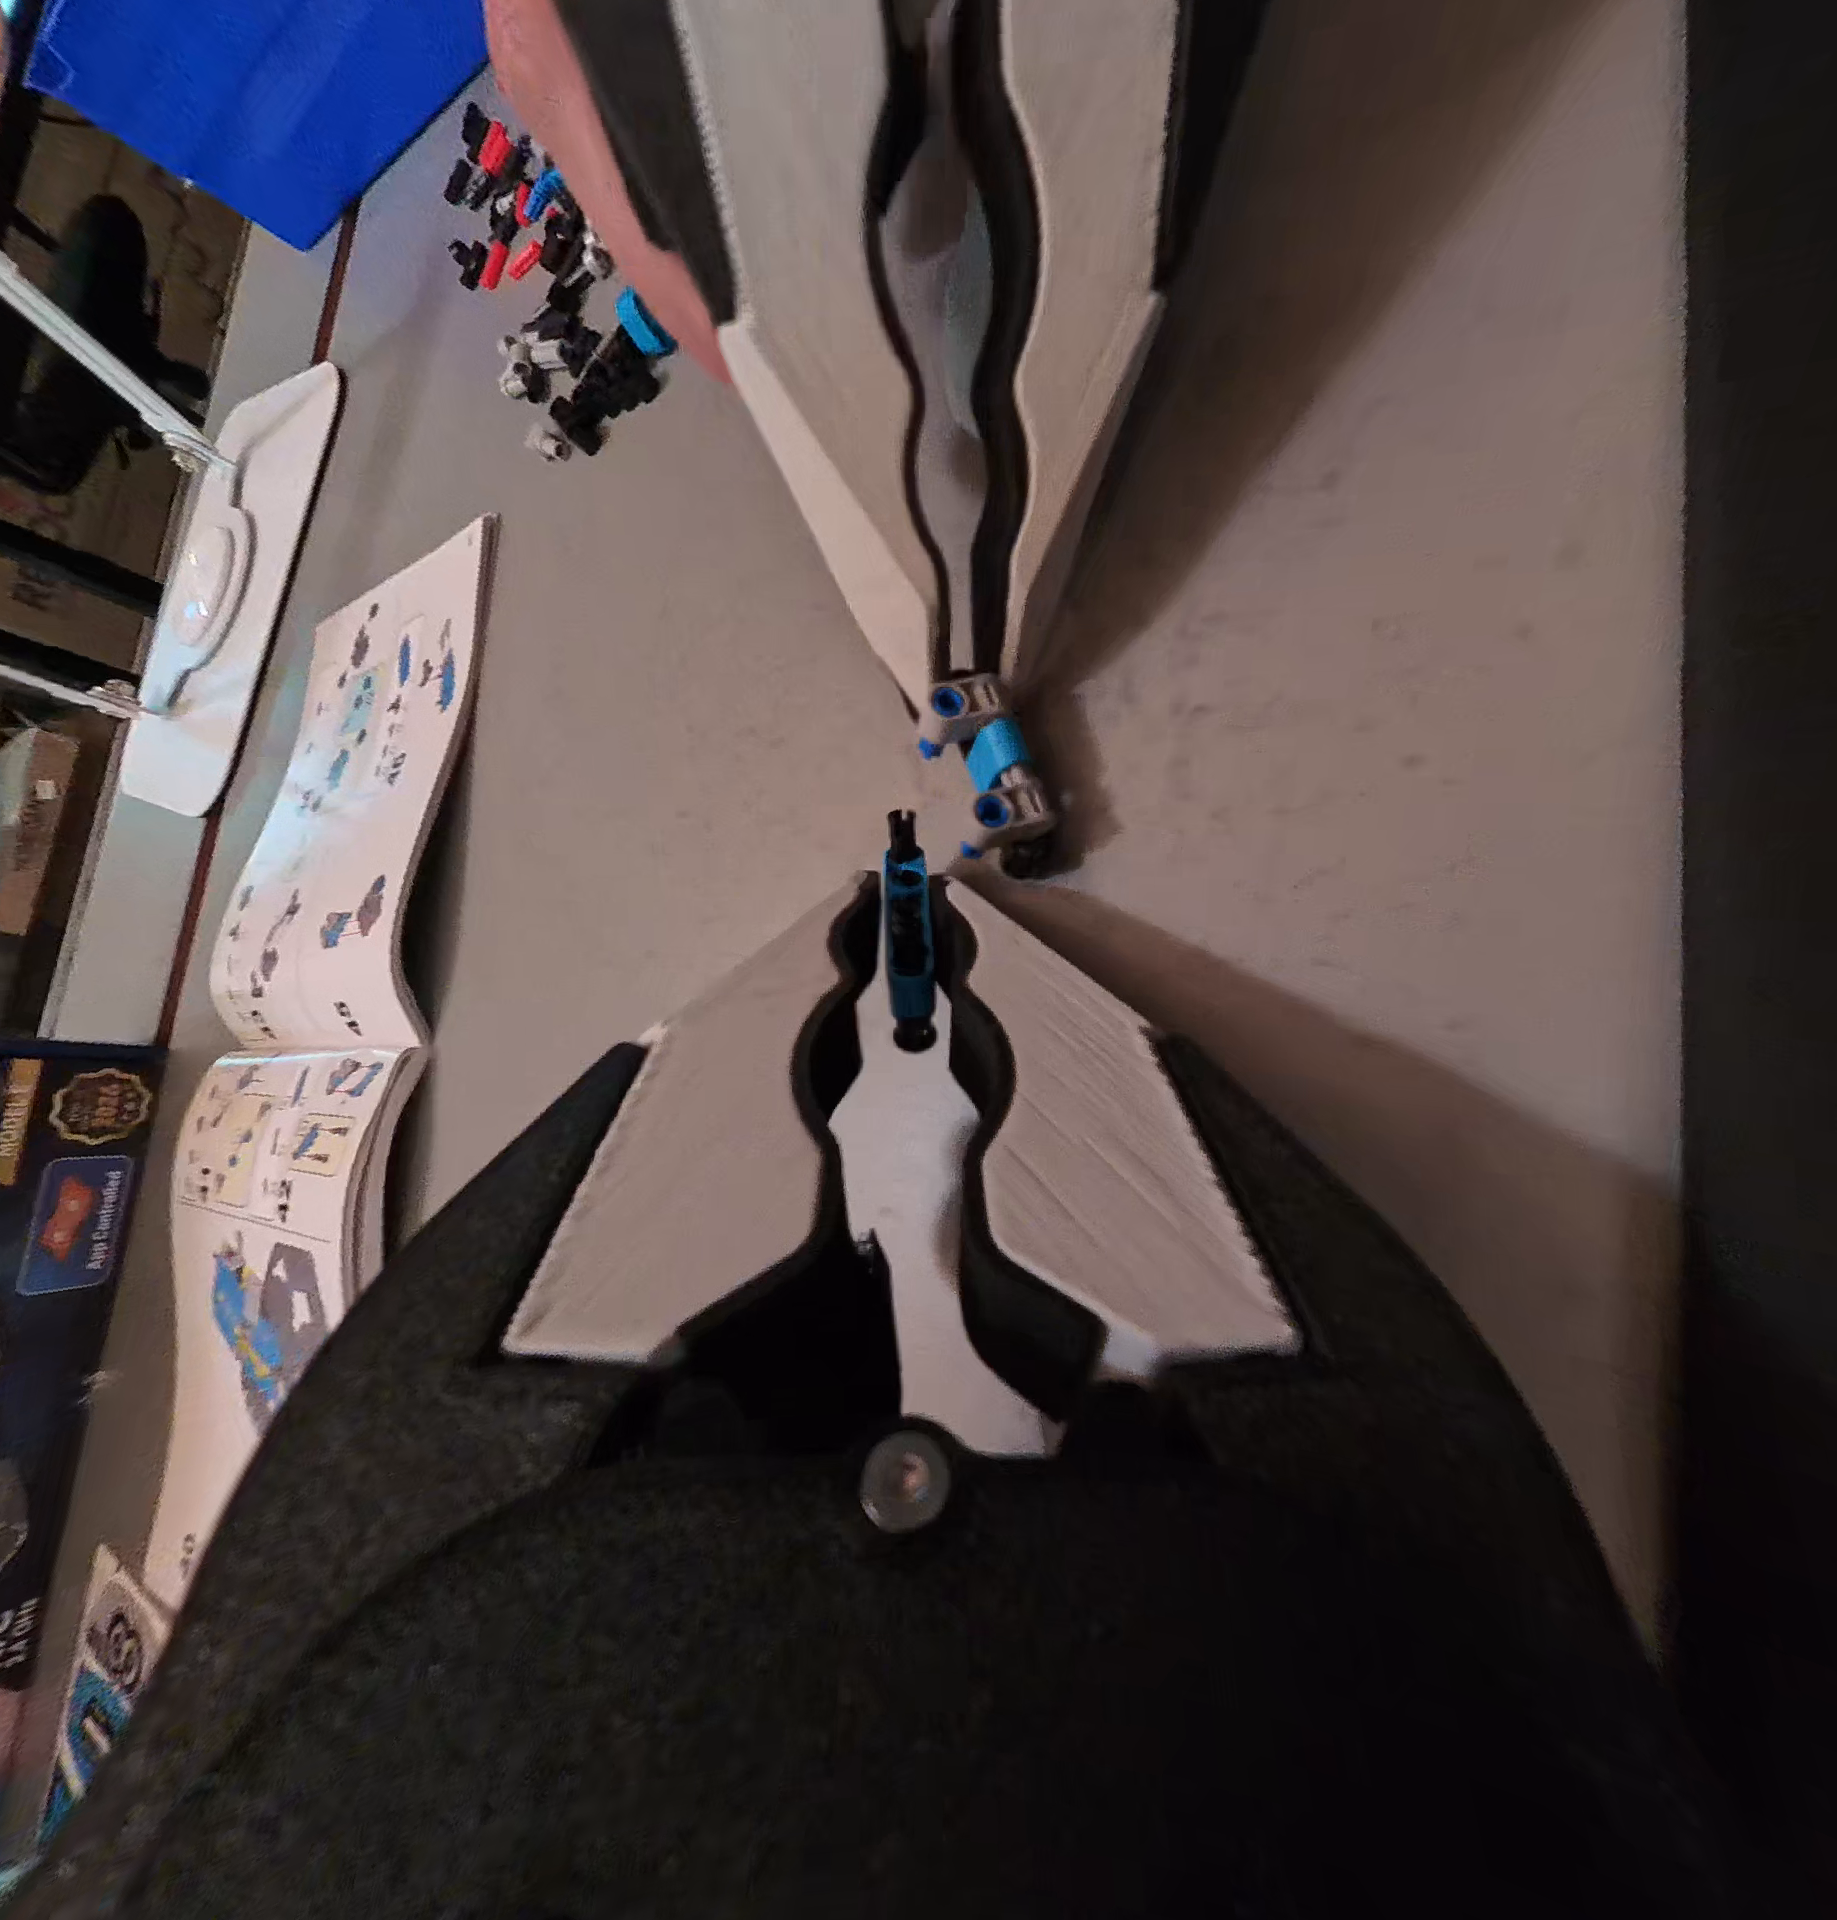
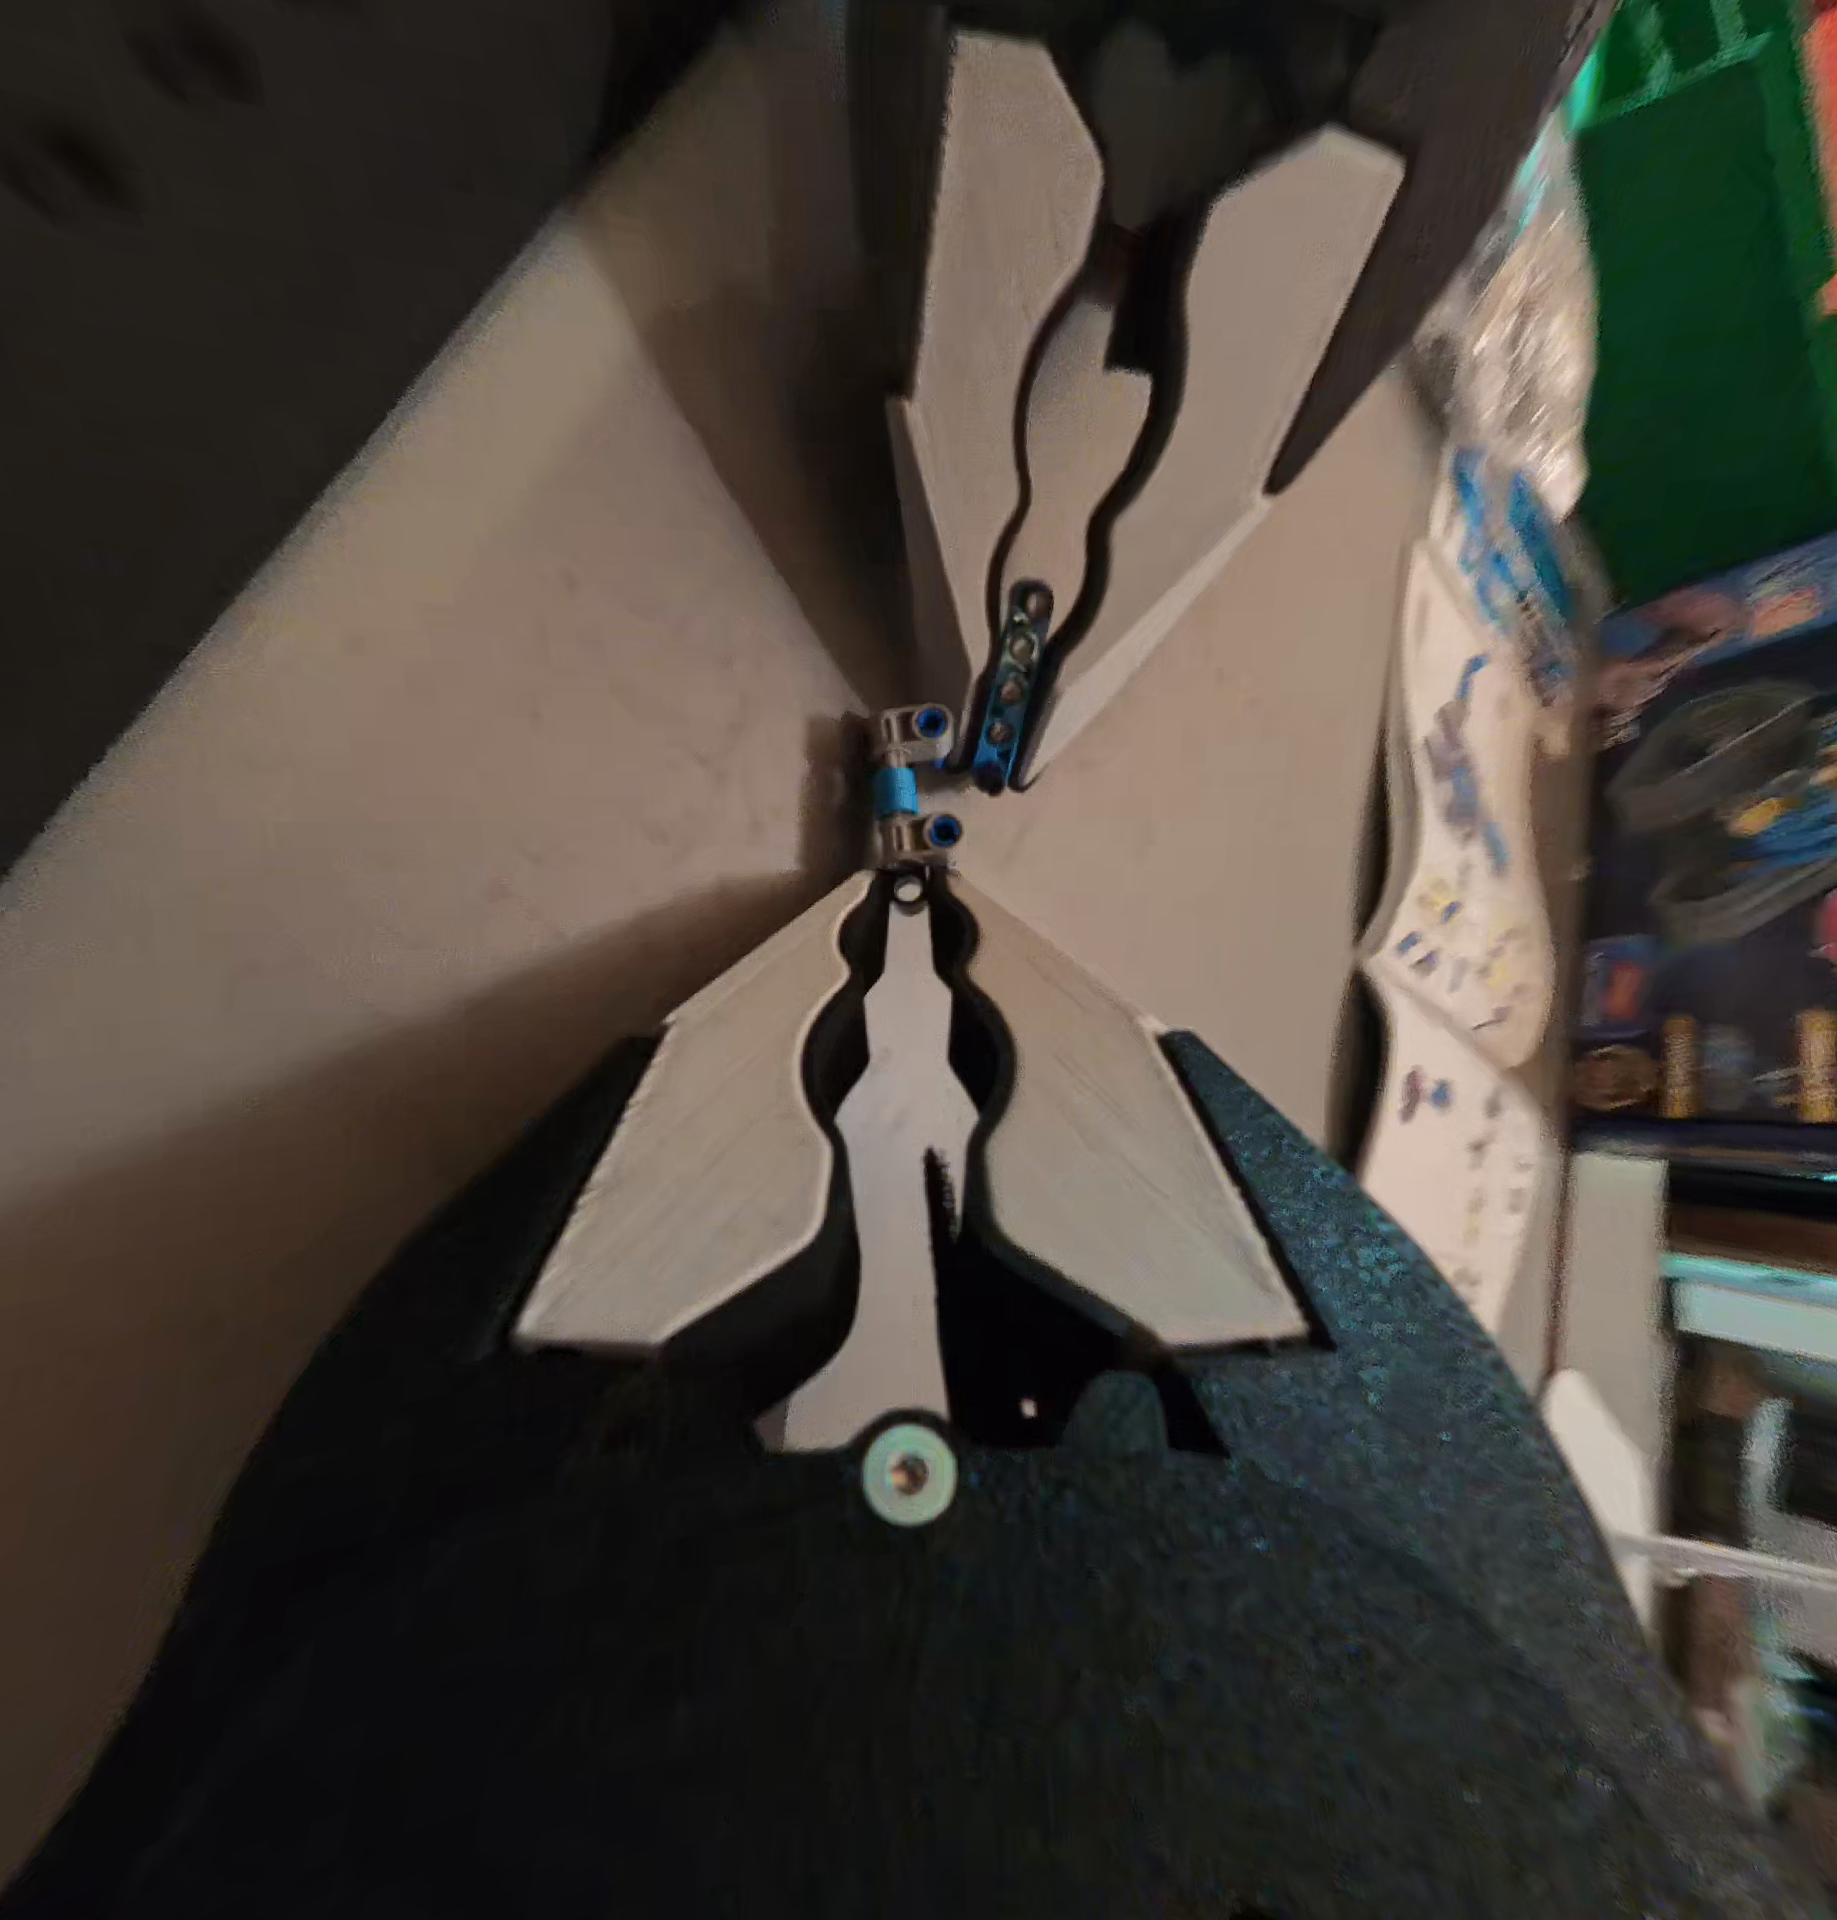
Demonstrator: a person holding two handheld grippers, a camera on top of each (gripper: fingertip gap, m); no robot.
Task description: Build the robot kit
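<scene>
My left gripper [image 1: 903, 883] is shut on a slim blue beam with holes [image 1: 906, 951]; a black pin sticks out of the beam's front end. My right gripper [image 2: 909, 891] is shut on the black end of a small assembly [image 2: 901, 800] made of two grey connectors, a blue sleeve and blue pins. The two grippers face each other tip to tip just above the grey table [image 1: 1309, 727]. In the left wrist view the right gripper [image 1: 971, 675] comes in from the top with the assembly [image 1: 992, 764]. In the right wrist view the left gripper [image 2: 987, 764] holds the beam [image 2: 1013, 686] right beside the assembly's upper connector.
An open instruction booklet [image 1: 353, 831] lies to the left, with a pile of small black, red and blue parts [image 1: 550, 270] beyond it. A blue bin [image 1: 259, 94], a white tray [image 1: 228, 592] and a dark printed box [image 1: 31, 1299] stand along the table edge. A green bin [image 2: 1714, 312] shows in the right wrist view. Both grippers' tips are close together, under 4 cm apart.
</scene>
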